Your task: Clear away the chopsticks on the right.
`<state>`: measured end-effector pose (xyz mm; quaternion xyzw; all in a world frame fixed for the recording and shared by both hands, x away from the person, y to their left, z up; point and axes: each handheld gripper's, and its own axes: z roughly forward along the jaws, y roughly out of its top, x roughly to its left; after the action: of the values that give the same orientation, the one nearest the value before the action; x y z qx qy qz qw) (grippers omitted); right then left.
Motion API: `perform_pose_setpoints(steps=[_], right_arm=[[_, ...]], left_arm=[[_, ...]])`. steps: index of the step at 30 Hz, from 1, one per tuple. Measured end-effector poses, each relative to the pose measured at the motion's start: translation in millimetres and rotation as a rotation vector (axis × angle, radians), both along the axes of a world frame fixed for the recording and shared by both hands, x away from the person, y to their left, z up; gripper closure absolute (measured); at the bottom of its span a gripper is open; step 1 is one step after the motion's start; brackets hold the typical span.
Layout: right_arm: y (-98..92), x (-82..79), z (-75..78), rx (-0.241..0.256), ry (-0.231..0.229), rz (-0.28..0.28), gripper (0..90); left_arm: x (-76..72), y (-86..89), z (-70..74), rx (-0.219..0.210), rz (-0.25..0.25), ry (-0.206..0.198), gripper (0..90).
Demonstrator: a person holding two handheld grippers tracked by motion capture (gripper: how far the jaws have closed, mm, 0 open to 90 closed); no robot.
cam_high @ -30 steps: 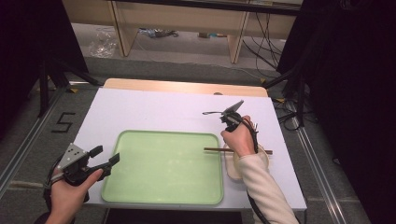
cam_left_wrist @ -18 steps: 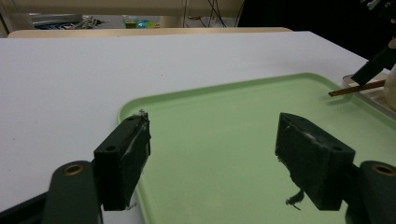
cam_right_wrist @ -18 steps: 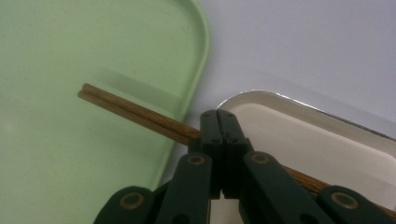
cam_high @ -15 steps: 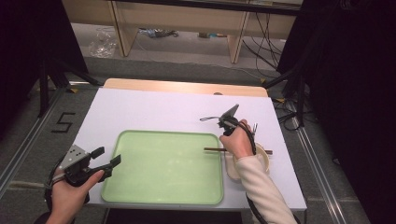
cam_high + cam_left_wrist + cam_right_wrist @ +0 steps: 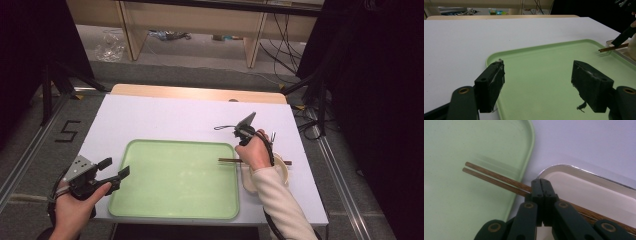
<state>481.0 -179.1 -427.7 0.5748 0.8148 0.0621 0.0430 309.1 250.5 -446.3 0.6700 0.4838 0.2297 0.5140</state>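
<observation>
Gripping a pair of brown wooden chopsticks (image 5: 491, 178), the right gripper (image 5: 541, 185) has its jaws pressed together on them near their middle. The sticks lie side by side, nearly level, running left to right. Their left tips reach out over the right rim of a pale green tray (image 5: 175, 210), while their other ends stretch back across a shallow cream dish (image 5: 596, 195) that sits on the bench just right of the tray. In the high view the right hand (image 5: 256, 150) hovers over the gap between tray and dish, with the sticks (image 5: 231, 160) poking out leftward from under it.

Judging by this, the pickup looks done and the carry toward the tray is only beginning; setting the sticks down and letting go remain. Whether the sticks have fully cleared the dish is hard to tell.

The tray's inside is bare, so there is broad open room to the left for laying them down. Its raised rim sits directly beneath the tips and would need clearing. The left gripper (image 5: 112, 171) waits at the tray's near left corner, jaws apart and holding nothing, well away from the sticks. The white bench (image 5: 175, 117) beyond the tray is open to its far wooden edge.
</observation>
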Motion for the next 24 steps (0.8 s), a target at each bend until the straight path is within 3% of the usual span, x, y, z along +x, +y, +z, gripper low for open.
perform_pose_setpoints(steps=[7,8,9,10,11,13,14,18,20,21,22,24], right_arm=[[0.7,0.4,0.5,-0.006,0.003,-0.008,90.0],[-0.4,0.9,-0.2,-0.015,-0.024,0.012,90.0],[0.0,0.6,0.2,-0.013,-0.021,-0.001,90.0],[0.8,1.0,-0.4,0.018,-0.018,-0.023,90.0],[-0.9,1.8,0.1,0.026,-0.005,-0.007,90.0],[-0.6,1.8,0.0,0.002,-0.026,-0.001,90.0],[1.5,0.7,0.3,0.004,-0.026,-0.032,90.0],[-2.3,3.2,-1.5,-0.001,-0.052,0.019,90.0],[-0.8,2.2,-0.8,0.002,-0.044,-0.011,90.0],[-2.3,3.1,-1.5,-0.001,-0.057,0.013,90.0],[-0.5,2.0,-0.7,0.001,-0.045,-0.017,90.0],[-0.4,2.9,0.1,-0.006,-0.046,-0.013,90.0]], left_arm=[[0.0,0.1,0.0,0.000,-0.001,0.002,26.3],[0.0,0.1,-0.1,0.000,-0.001,0.002,26.4],[0.0,0.2,-0.2,0.001,-0.001,0.003,26.4],[0.0,0.1,-0.2,0.000,0.000,0.002,26.4],[0.0,0.1,-0.1,0.000,-0.001,0.003,26.4],[0.0,0.1,-0.1,0.001,-0.001,0.003,26.4],[0.1,0.1,-0.1,0.001,-0.001,0.003,26.4],[0.1,0.2,-0.3,0.001,-0.001,0.005,26.4],[0.1,0.2,-0.3,0.001,-0.002,0.005,26.4],[0.1,0.2,-0.3,0.001,-0.002,0.005,26.4],[0.1,0.1,-0.2,0.000,-0.002,0.004,26.4],[0.1,0.2,-0.2,0.000,-0.002,0.004,26.4]])
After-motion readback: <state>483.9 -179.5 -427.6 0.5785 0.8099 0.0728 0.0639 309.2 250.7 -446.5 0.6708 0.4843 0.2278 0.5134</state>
